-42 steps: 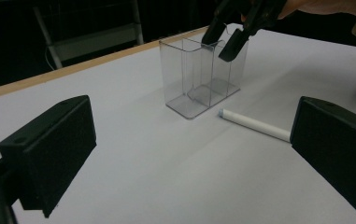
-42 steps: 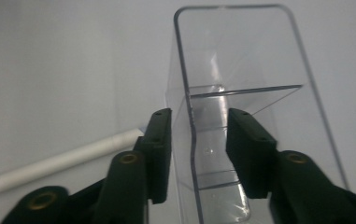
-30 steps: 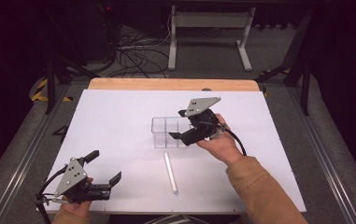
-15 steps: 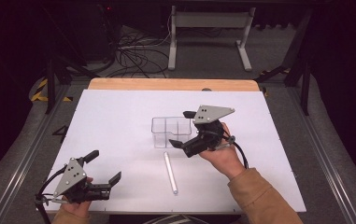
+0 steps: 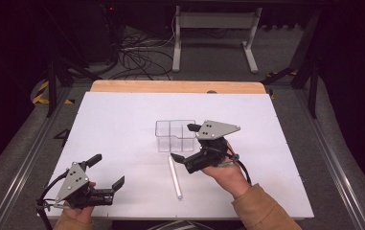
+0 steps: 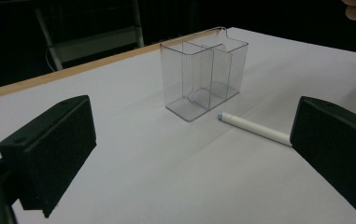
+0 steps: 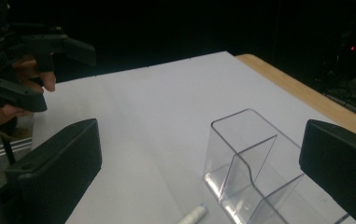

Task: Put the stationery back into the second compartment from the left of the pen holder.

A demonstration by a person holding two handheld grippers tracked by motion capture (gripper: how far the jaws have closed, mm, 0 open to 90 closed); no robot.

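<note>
A clear plastic box (image 5: 175, 135) with inner dividers stands upright near the middle of the white table (image 5: 122, 124). A white pen (image 5: 175, 177) lies flat just in front of it. My right gripper (image 5: 185, 143) hovers at the box's front right corner, open; its jaws have just been opening, with nothing between them. Its own view looks past the box (image 7: 250, 163) and the pen's tip (image 7: 193, 215). My left gripper (image 5: 106, 171) rests open at the near left corner, pointing at the box (image 6: 203, 74) and pen (image 6: 255, 128).
A wooden strip (image 5: 175, 86) edges the table's far side. Beyond it are a metal stand (image 5: 213, 33) and cables (image 5: 137, 52) on the dark floor. Metal rails (image 5: 22, 163) run along both sides of the table.
My right gripper has drawn back from over the box toward the near edge, and its jaws stand wider. The left gripper, box and pen have stayed put.
</note>
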